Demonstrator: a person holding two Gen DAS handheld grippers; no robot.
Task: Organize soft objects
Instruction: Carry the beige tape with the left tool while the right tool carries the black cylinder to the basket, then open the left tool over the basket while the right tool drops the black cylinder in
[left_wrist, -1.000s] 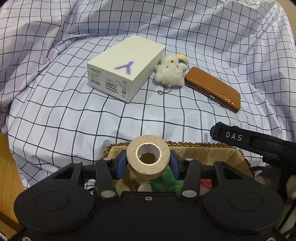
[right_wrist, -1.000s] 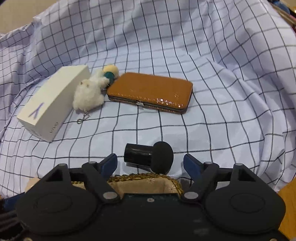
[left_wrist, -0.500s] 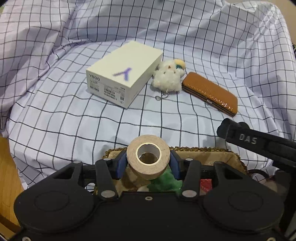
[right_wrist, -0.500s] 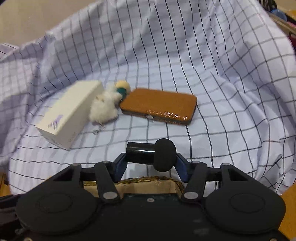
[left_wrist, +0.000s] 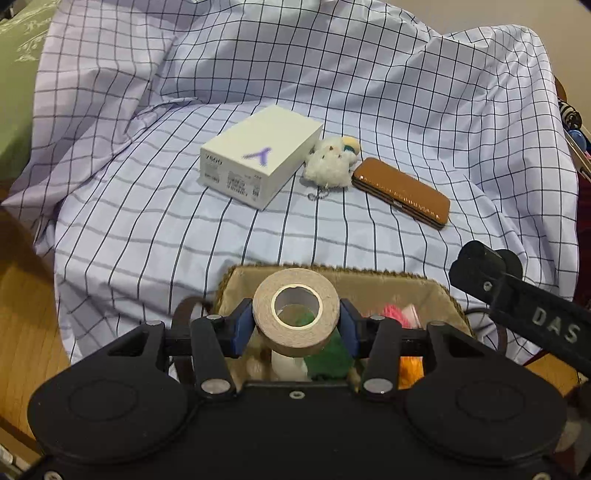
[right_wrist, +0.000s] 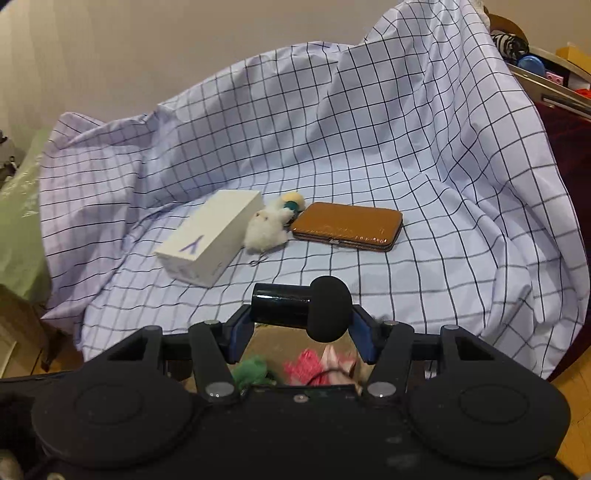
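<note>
The fluffy white toy is lying on the checked cloth, squeezed between the white box at nine o'clock and the brown case at three o'clock. The basket is sitting at six o'clock from them, and the grippers are hiding most of the green, pink and orange things inside. The left gripper is pinching a tape roll. The right gripper is squeezing a small black microphone, having just closed in on it. Blur is smearing the box's letters.
</note>
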